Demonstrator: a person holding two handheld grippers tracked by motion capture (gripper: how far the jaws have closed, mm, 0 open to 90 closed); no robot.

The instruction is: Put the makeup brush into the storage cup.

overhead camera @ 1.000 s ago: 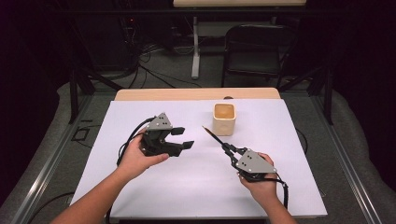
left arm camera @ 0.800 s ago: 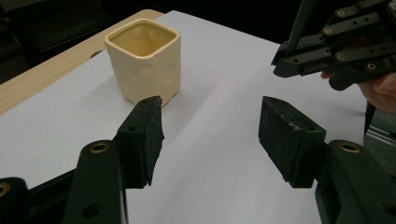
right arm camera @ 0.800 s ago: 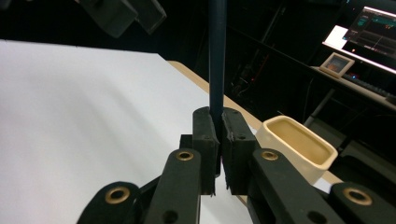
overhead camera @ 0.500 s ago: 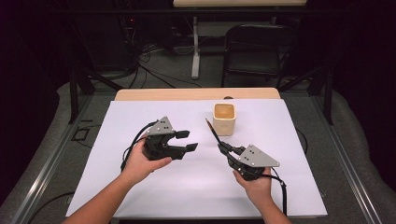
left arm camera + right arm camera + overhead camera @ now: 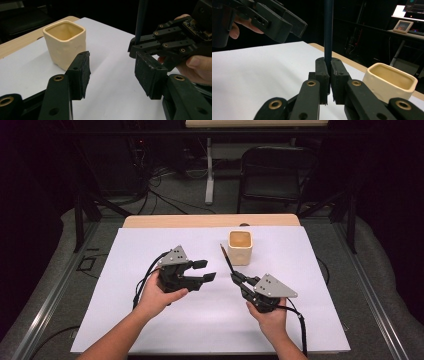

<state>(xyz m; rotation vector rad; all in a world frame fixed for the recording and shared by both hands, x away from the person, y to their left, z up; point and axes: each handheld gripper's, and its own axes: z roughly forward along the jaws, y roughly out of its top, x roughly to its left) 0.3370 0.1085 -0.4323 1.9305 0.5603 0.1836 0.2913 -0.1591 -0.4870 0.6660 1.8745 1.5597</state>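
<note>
Holding: right gripper [image 5: 235,278] clenched on a thin dark stick [image 5: 226,260], which rises straight between the pads in the right gripper view [image 5: 328,32]; in the high view it slants from the jaws up and far-left.
Stick tip: ends just left of the cup [image 5: 240,247], near its left wall; whether it touches cannot be told.
Left gripper: [image 5: 204,270] released, jaws apart with nothing between them; they have just been closing. It points right, toward the right gripper, with bare white sheet between the two.
Left gripper view: its pads frame the gap [image 5: 111,72]; cup [image 5: 65,42] beyond the left pad, right gripper [image 5: 140,48] and stick [image 5: 140,20] beyond the right pad.
Cup: cream, square, upright, mouth open, standing far of centre on the sheet, near its far edge.
Sheet: white cover [image 5: 150,245] over the table; a strip of wood edge [image 5: 165,221] shows along the far side.
Open room: wide bare sheet left of the left hand, right of the cup, and near both hands.
Beyond the far edge: a folding chair [image 5: 275,170] stands well apart.
</note>
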